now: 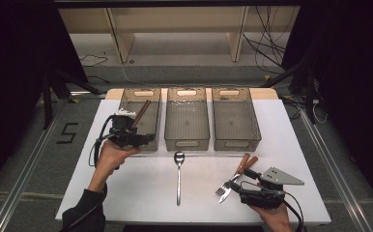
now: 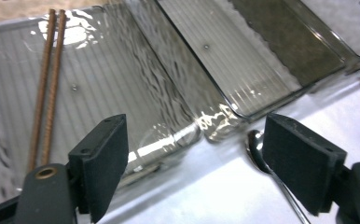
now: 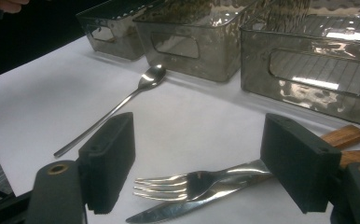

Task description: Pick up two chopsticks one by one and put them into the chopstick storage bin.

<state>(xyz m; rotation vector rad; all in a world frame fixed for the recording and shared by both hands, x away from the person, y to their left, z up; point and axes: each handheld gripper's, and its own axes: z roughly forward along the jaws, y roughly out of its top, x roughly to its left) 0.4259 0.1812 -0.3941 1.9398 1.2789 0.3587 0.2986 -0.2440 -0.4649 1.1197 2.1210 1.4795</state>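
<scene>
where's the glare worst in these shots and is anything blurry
Left gripper view: bright white glare on the ribbed floor of the clear smoky plastic bin beside the two brown wooden chopsticks; its own black jaws are soft, close to the lens. Right gripper view: window-like reflections on the nearest bin wall, and the shiny metal fork gleams. High view: even light on the white table, dark surroundings.

A pale wooden shelf unit [image 1: 179, 29] stands behind the white table [image 1: 141, 193]; cables [image 1: 266, 34] trail over grey floor [image 1: 20, 159].
</scene>
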